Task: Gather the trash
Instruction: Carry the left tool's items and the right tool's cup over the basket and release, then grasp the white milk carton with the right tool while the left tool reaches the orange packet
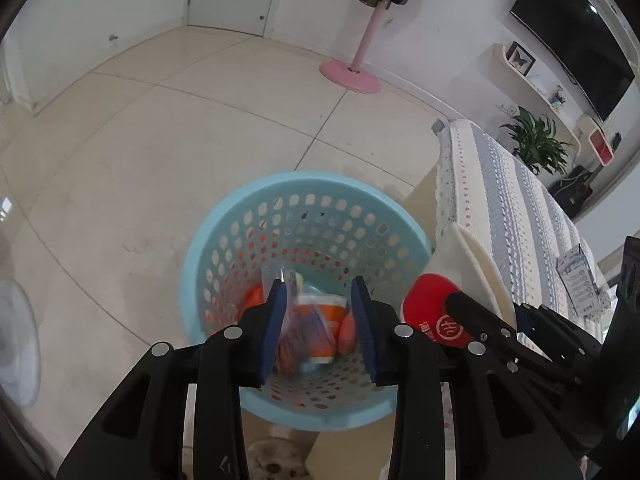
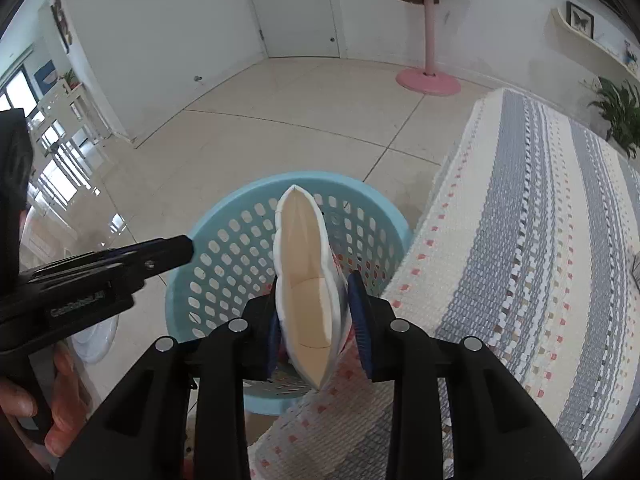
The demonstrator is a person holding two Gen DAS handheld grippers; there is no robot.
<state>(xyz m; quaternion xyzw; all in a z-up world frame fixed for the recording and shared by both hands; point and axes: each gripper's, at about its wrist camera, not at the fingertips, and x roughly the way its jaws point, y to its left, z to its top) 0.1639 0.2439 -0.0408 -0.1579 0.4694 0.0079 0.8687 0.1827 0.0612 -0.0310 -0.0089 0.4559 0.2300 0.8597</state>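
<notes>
Trash basket [image 1: 224, 240] | left gripper [image 1: 320, 312] parted, wrapper [image 1: 296, 320] dropping | right gripper [image 2: 314, 312] loosely around carton [image 2: 306, 280]

Hidden, blurred and cut off around the basket

The wrapper [image 1: 298, 332] between the left gripper [image 1: 320, 320] pads is motion-blurred, its print unreadable. The right gripper [image 2: 314, 312] arms and the squashed paper cup [image 2: 306, 292] hide the blue basket [image 2: 224, 256] floor and near rim. The hand [image 2: 28, 408] is cut off by the right wrist view's left edge.
</notes>
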